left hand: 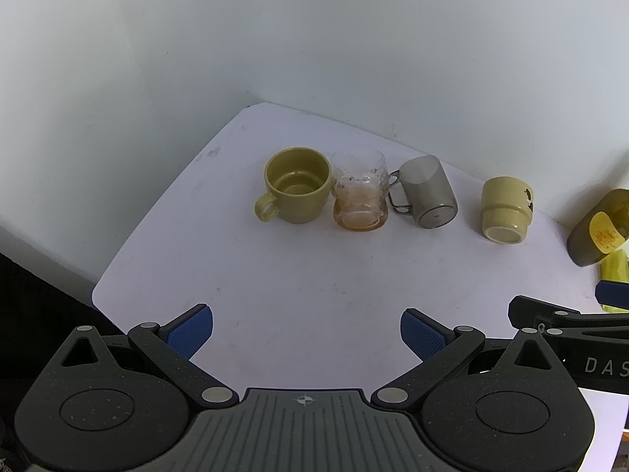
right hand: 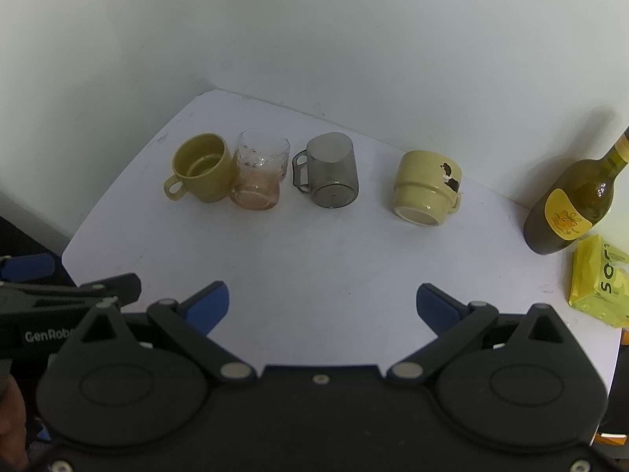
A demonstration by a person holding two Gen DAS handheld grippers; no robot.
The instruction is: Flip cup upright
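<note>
Several cups stand in a row on a white table (left hand: 298, 283) (right hand: 314, 251). An olive mug (left hand: 295, 183) (right hand: 201, 172) is upright, handle toward me. A clear amber glass (left hand: 359, 193) (right hand: 259, 175) touches it and is upright. A grey transparent cup (left hand: 428, 190) (right hand: 332, 176) is upside down, base up. A pale yellow mug (left hand: 505, 209) (right hand: 426, 187) with a dog picture is upside down. My left gripper (left hand: 306, 334) is open and empty, near the front edge. My right gripper (right hand: 322, 306) is open and empty, also well short of the cups.
A dark green bottle (right hand: 576, 200) (left hand: 597, 228) with a yellow label stands at the right. A yellow packet (right hand: 599, 281) lies in front of it. White walls close the back and the left side. Each gripper shows at the edge of the other's view.
</note>
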